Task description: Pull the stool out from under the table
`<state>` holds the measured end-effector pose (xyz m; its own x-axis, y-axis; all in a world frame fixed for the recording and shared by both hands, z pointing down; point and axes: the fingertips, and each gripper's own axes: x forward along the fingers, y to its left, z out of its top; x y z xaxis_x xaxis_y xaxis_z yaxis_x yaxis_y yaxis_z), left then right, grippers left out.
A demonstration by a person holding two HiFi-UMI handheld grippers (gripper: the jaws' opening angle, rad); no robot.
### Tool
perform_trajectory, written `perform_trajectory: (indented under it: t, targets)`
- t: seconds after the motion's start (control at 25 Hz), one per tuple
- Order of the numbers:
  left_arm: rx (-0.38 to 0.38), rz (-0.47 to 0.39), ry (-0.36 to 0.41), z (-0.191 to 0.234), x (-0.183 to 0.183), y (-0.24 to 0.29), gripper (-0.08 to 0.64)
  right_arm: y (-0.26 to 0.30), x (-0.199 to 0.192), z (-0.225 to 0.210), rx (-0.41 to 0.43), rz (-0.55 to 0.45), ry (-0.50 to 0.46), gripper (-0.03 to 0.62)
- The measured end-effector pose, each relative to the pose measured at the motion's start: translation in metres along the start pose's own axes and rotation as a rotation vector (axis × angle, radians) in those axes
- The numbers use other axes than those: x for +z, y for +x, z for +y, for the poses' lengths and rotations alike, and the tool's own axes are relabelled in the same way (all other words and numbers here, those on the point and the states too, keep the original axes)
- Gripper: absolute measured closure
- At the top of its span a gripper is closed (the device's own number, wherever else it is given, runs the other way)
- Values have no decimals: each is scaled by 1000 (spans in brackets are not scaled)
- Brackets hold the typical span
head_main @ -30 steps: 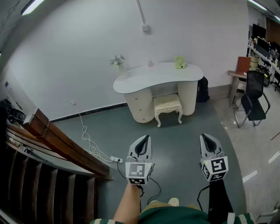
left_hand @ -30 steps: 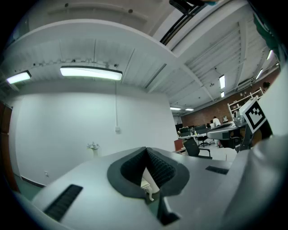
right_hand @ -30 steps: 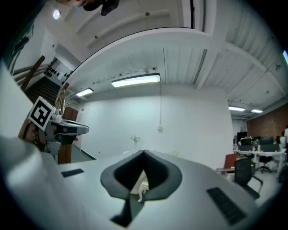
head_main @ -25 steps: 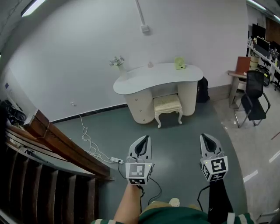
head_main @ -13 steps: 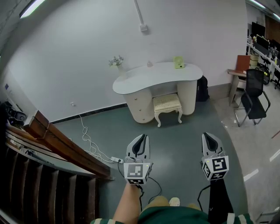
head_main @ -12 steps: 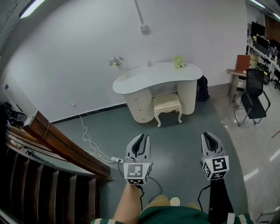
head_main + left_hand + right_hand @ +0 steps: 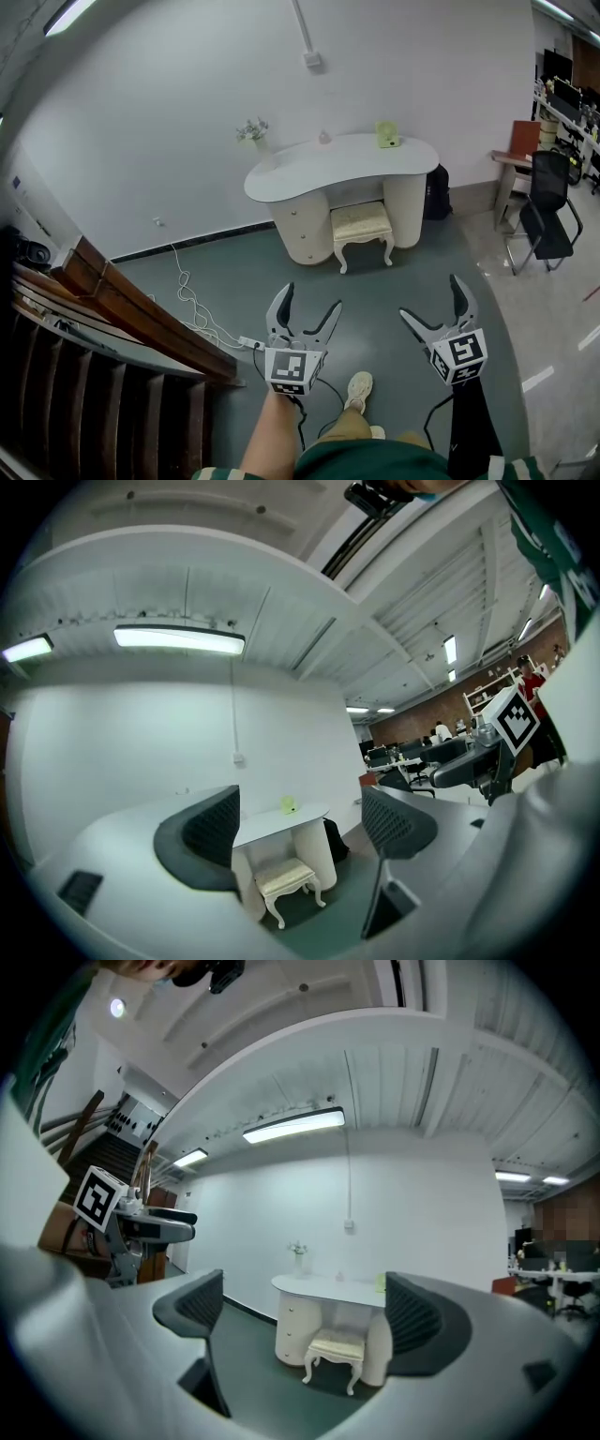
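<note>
The left gripper point(image 7: 308, 300) and right gripper point(image 7: 432, 300), shut 1 second ago, are opening wide, empty, well apart from the stool point(image 7: 361, 222).

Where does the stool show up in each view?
Head view: stool above centre, tucked partly under the tabletop.
Left gripper view: stool low, just left of centre.
Right gripper view: stool low, just right of centre.
Shared landmark: the white table over it.
</note>
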<state>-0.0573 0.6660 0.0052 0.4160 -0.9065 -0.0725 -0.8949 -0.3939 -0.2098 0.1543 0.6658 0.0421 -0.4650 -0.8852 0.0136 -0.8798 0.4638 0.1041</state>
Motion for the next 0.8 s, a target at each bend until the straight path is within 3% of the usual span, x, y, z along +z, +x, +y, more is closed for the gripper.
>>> perform_trajectory:
  t: [0.24,0.8]
  targets:
    - [-13,-22,-41,11,-6,20,105,22,-4,-7,4,7,2,35]
    - [-40,-6,-72,71,-49,131,103,134,-28,-55,-43,68,-17,37]
